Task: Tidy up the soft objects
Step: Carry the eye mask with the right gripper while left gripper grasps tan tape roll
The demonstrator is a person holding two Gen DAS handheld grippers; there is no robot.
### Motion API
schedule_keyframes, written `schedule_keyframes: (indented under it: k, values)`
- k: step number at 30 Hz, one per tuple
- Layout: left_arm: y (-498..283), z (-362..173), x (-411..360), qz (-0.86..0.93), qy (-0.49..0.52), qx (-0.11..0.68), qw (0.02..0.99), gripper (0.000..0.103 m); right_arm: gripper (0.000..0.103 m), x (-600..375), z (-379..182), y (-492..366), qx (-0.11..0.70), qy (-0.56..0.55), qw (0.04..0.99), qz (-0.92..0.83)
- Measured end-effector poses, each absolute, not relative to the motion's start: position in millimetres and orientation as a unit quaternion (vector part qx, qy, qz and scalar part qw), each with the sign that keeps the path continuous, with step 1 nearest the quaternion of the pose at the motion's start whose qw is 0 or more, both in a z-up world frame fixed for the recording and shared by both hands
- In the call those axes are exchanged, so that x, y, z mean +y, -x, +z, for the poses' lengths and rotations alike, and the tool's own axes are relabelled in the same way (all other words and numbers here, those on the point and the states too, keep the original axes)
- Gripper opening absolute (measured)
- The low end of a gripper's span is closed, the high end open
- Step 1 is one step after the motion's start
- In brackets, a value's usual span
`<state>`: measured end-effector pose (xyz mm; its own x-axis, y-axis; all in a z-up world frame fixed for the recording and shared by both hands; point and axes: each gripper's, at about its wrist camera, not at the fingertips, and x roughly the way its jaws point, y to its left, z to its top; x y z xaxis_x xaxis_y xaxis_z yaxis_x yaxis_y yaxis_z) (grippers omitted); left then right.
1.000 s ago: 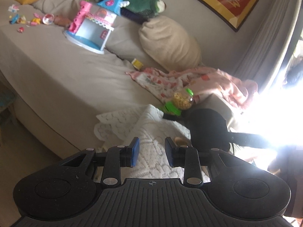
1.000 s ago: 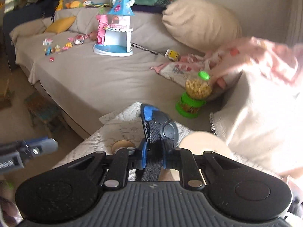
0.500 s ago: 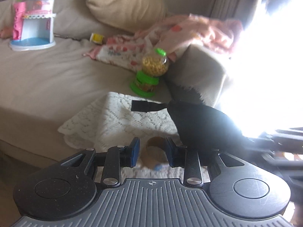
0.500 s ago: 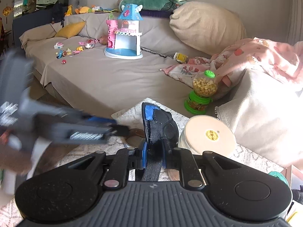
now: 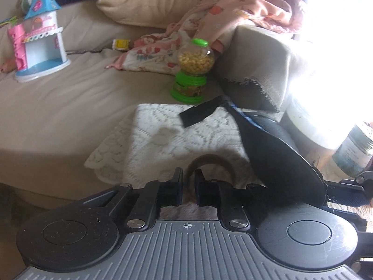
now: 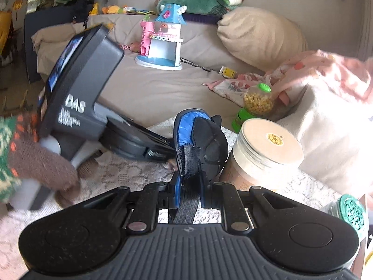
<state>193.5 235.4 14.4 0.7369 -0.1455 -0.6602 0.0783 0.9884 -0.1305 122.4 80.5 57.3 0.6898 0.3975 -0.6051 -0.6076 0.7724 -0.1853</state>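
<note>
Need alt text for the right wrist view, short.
The right gripper, jaws shut on the strap of a black and blue padded eye mask, holds it over a white lace cloth. The left gripper reaches in beside the mask, and a round lidded jar stands to its right before a toy-strewn beige sofa.

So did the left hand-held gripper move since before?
Yes. The left hand-held gripper swung right toward the green candy jar, closing its jaws around the brown ring.
</note>
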Motion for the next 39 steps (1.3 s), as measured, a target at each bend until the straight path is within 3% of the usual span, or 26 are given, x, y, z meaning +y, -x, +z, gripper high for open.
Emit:
schedule_keyframes:
  k: [6,16,23,24,25,28,39]
  values:
    - [-178.5,14.3,250.2,-0.053,0.050,0.352,0.933,0.012,0.016,99.6,38.9,-102.7,0.230,0.269,0.897,0.263]
    - [-172.6,12.1,256.6,-0.061,0.064,0.345,0.934,0.013,0.034,152.5,0.7,-101.1,0.148,0.401,0.879,0.209]
    - [-171.5,11.8,257.6,-0.060,0.065,0.346,0.934,0.014,0.035,167.1,-11.1,-106.8,0.119,0.439,0.868,0.200]
    - [-171.3,11.9,257.3,-0.059,0.065,0.347,0.934,0.014,0.034,167.0,-11.0,-106.9,0.118,0.441,0.867,0.201]
    - [-171.2,12.1,256.8,-0.057,0.066,0.348,0.934,0.014,0.025,166.0,-8.8,-106.1,0.117,0.439,0.868,0.201]
    - [-171.6,12.7,255.8,-0.050,0.075,0.350,0.932,0.014,0.013,159.6,2.9,-104.7,0.111,0.431,0.873,0.201]
    - [-175.3,27.9,257.3,-0.031,0.099,0.335,0.936,0.008,0.007,134.1,74.7,-113.8,0.061,0.404,0.893,0.188]
